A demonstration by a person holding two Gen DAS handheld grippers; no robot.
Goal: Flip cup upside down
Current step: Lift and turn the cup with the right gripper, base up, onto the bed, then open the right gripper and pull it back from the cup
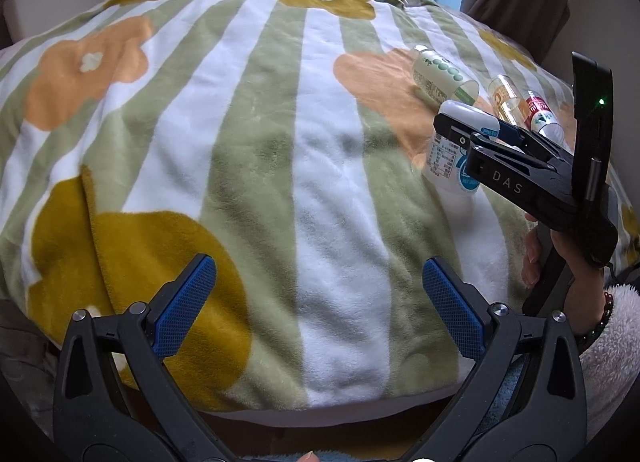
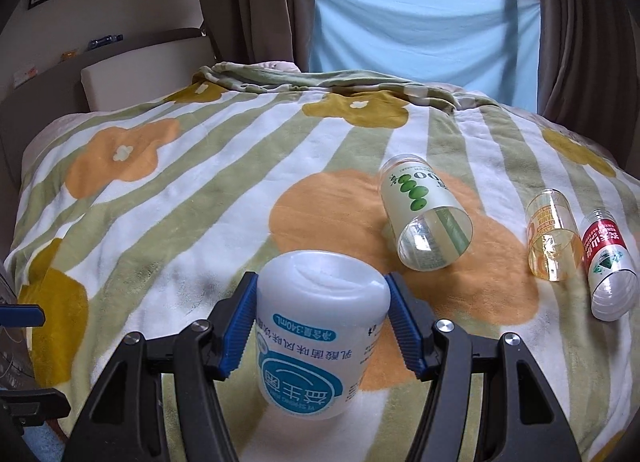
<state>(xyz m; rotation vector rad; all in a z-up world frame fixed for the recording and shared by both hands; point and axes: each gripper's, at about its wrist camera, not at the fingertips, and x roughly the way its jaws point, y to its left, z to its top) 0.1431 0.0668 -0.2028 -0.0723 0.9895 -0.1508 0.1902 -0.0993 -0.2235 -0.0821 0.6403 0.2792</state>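
Observation:
A white plastic cup (image 2: 320, 326) with a blue label stands upside down, its closed base facing up and its print inverted. My right gripper (image 2: 321, 294) is shut on its sides with the blue pads (image 2: 240, 326) pressing from left and right. In the left wrist view the same cup (image 1: 446, 166) hangs from the right gripper (image 1: 456, 130) at the right, its lower end at the blanket; whether it rests there I cannot tell. My left gripper (image 1: 316, 286) stays open over the near part of the blanket, holding nothing.
A striped flower blanket (image 2: 200, 202) covers the bed. Three cups lie on their sides to the right: a green-dotted one (image 2: 424, 214), a clear yellow one (image 2: 552, 238), a red-labelled one (image 2: 608, 266). A hand (image 1: 560, 262) in a fleece sleeve holds the right gripper.

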